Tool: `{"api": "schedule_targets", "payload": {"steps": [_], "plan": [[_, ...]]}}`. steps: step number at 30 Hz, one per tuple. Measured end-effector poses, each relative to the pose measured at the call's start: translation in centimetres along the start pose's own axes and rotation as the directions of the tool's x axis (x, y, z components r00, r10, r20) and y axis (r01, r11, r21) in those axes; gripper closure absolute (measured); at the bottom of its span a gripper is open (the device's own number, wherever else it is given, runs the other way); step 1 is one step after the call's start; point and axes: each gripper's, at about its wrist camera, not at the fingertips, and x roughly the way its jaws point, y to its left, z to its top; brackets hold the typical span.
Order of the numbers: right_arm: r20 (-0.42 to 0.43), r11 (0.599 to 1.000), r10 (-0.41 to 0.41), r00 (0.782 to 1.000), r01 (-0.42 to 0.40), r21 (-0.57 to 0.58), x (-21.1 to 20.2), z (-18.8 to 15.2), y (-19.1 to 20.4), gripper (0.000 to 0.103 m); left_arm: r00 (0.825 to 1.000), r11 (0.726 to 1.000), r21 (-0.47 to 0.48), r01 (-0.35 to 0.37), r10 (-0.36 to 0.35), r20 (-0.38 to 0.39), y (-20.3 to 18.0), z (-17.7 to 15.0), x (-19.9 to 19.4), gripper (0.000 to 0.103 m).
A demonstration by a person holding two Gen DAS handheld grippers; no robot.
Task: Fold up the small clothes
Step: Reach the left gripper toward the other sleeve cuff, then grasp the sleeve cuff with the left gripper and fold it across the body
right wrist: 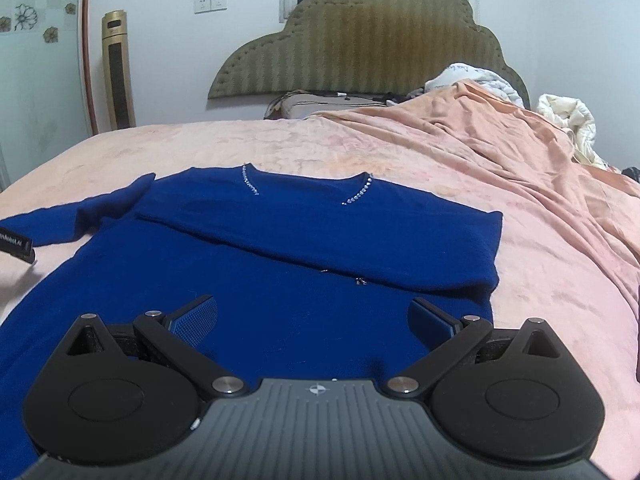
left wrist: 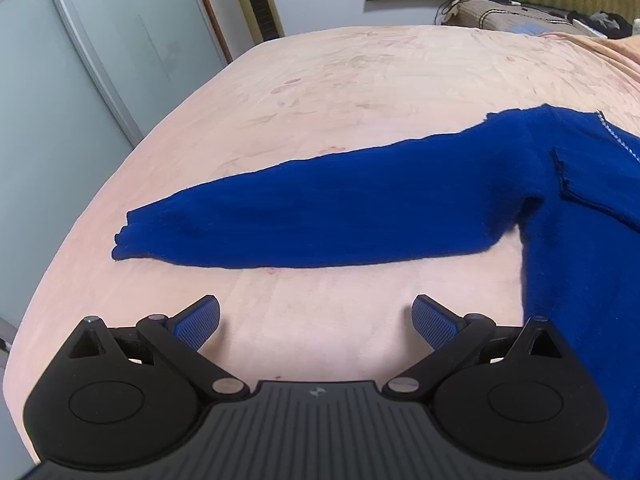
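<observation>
A royal blue sweater with a beaded neckline lies flat on the pink bed. Its right sleeve is folded across the chest. Its left sleeve stretches straight out to the left, cuff at the far left in the left wrist view. My left gripper stands open over bare bedspread, just short of that sleeve, with nothing between its fingers. My right gripper is open above the sweater's lower body, holding nothing. The left gripper's edge shows at the left border of the right wrist view.
The pink bedspread falls away at its left edge toward sliding wardrobe doors. A rumpled orange blanket and white bedding pile up at the right by the headboard. A tower fan stands against the wall.
</observation>
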Motion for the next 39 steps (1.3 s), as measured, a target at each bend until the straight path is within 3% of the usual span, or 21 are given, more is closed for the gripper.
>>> {"api": "schedule_targets", "payload": {"steps": [4,7,11,14,16,18,20,23,26,29,30,31,32,33,35,37,38,39], "plan": [[-0.004,1.000,0.009,1.000,-0.009,-0.004,0.1,-0.1,0.2,0.000,1.000,0.998,-0.064,0.017,-0.017,-0.003,1.6,0.4,0.4,0.000],[-0.007,1.000,0.012,1.000,-0.012,0.000,0.3,-0.1,0.2,0.000,0.998,0.980,-0.192,0.055,-0.057,-0.007,4.4,0.7,1.1,0.000],[-0.015,1.000,0.017,1.000,-0.017,0.008,0.5,-0.2,0.3,0.000,0.996,0.925,-0.371,0.085,-0.081,0.028,8.9,0.8,2.3,0.000],[-0.017,1.000,0.021,1.000,-0.021,0.011,0.7,-0.2,0.3,0.000,0.992,0.864,-0.488,0.121,-0.122,0.031,12.1,0.6,3.8,0.000],[-0.020,1.000,0.023,1.000,-0.022,0.015,0.8,-0.3,0.4,0.000,0.978,0.793,-0.579,0.189,-0.205,0.039,14.3,0.2,5.2,0.000],[-0.020,1.000,0.024,1.000,-0.023,0.018,0.9,-0.3,0.5,0.000,0.956,0.699,-0.665,0.262,-0.282,0.080,16.2,-0.4,6.3,0.001],[-0.020,1.000,0.025,0.999,-0.024,0.019,0.9,-0.3,0.6,0.000,0.944,0.642,-0.704,0.303,-0.303,0.130,17.3,-0.6,6.6,0.001],[-0.022,1.000,0.023,0.999,-0.023,0.018,0.9,-0.3,0.7,0.000,0.906,0.517,-0.765,0.383,-0.373,0.201,18.8,-1.0,7.9,0.001],[-0.025,0.999,0.024,0.999,-0.023,0.022,1.0,-0.3,0.9,0.000,0.872,0.388,-0.811,0.438,-0.403,0.278,20.1,-1.4,9.2,0.001],[-0.028,0.999,0.026,0.999,-0.025,0.025,1.0,-0.3,1.1,0.000,0.831,0.229,-0.848,0.478,-0.430,0.353,21.3,-1.7,10.9,0.001],[-0.028,0.999,0.025,0.999,-0.025,0.025,1.0,-0.3,1.0,0.000,0.825,0.187,-0.857,0.479,-0.429,0.368,21.7,-1.8,11.3,0.004],[-0.029,0.999,0.026,0.999,-0.025,0.026,1.1,-0.3,1.0,0.000,0.825,0.163,-0.864,0.476,-0.423,0.374,21.9,-1.7,11.6,0.007],[-0.030,0.999,0.026,0.999,-0.025,0.027,1.1,-0.4,1.0,0.000,0.829,0.155,-0.870,0.469,-0.417,0.372,22.1,-1.6,11.8,0.017],[-0.032,0.999,0.027,0.999,-0.026,0.030,1.1,-0.4,1.0,0.000,0.834,0.153,-0.875,0.459,-0.414,0.365,22.1,-1.4,12.0,0.038],[-0.035,0.999,0.031,0.999,-0.030,0.036,1.2,-0.4,1.0,0.000,0.842,0.146,-0.891,0.430,-0.422,0.337,22.2,-1.3,12.6,0.064],[-0.036,0.999,0.036,0.999,-0.035,0.040,1.3,-0.4,1.0,0.000,0.856,0.143,-0.908,0.394,-0.416,0.306,22.0,-1.5,12.9,0.079],[-0.037,0.999,0.036,0.999,-0.034,0.039,1.3,-0.4,1.0,0.000,0.865,0.154,-0.913,0.379,-0.409,0.291,21.9,-1.5,12.9,0.090],[-0.037,0.999,0.036,0.999,-0.034,0.039,1.3,-0.4,1.0,0.000,0.876,0.176,-0.914,0.366,-0.397,0.274,21.7,-1.4,12.7,0.094]]}}
